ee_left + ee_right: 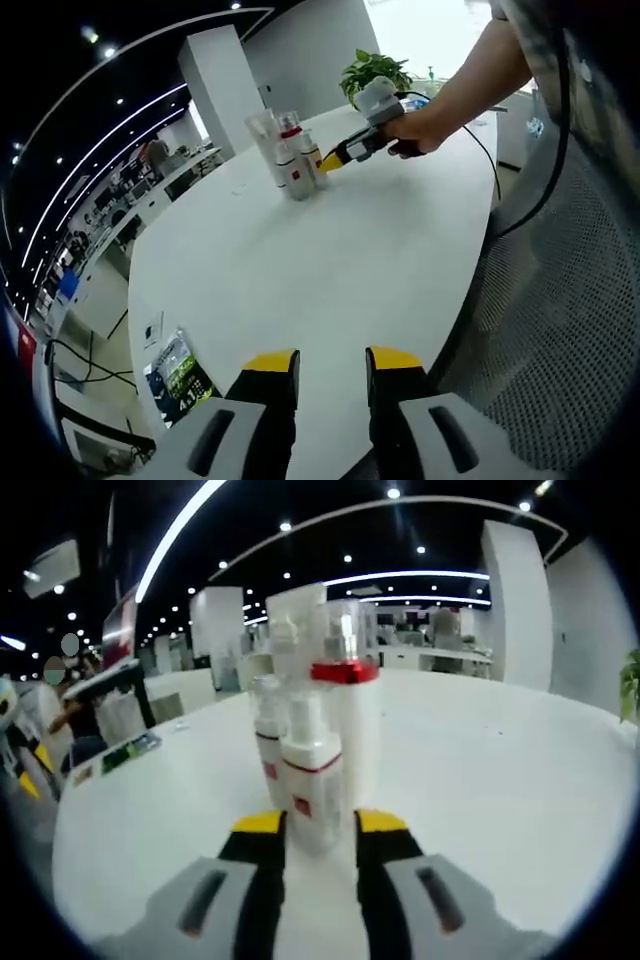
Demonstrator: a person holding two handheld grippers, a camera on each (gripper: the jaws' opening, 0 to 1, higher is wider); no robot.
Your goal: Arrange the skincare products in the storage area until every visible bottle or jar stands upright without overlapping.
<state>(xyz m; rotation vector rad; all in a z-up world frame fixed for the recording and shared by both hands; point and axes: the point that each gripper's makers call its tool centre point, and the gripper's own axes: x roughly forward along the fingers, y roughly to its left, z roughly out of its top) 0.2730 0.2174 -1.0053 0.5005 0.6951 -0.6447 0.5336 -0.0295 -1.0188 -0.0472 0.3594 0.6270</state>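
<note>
Bottles cluster [287, 155] upright on white table [340, 270]. Right gripper [320, 825] straddles small pump bottle [311, 780], contact unclear, likely to shift it. Left gripper [332, 362] parted, empty, held back.

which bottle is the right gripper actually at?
The short white pump bottle with the red band, frontmost in the cluster. It sits between the right gripper's fingers; the taller red-collared bottle stands behind it.
</note>
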